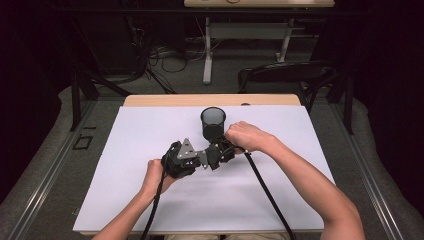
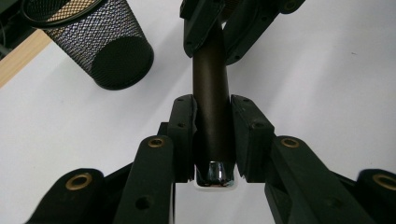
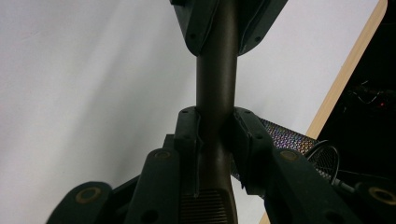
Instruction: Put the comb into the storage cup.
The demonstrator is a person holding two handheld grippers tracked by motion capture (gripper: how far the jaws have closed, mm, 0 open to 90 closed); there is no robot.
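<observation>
A dark, brownish rod [image 2: 211, 84] with a shiny chrome end [image 2: 215, 175] hangs above the white sheet, gripped from both ends. My left gripper [image 2: 212, 105] has its pads pressed on the rod near the chrome end. My right gripper [image 3: 215, 114] is shut on the same rod [image 3: 215, 79] near a ribbed section. In the high view the left gripper [image 1: 200, 160] and the right gripper [image 1: 211, 156] meet tip to tip just in front of a black mesh cup [image 1: 213, 122], each held by a hand.
The upright mesh cup [image 2: 100, 42] stands on the white sheet [image 1: 150, 200] that covers the wooden table [image 1: 210, 100]. Cables trail from both grippers toward the near edge. A black chair [image 1: 285, 75] and another table's legs stand beyond the far edge.
</observation>
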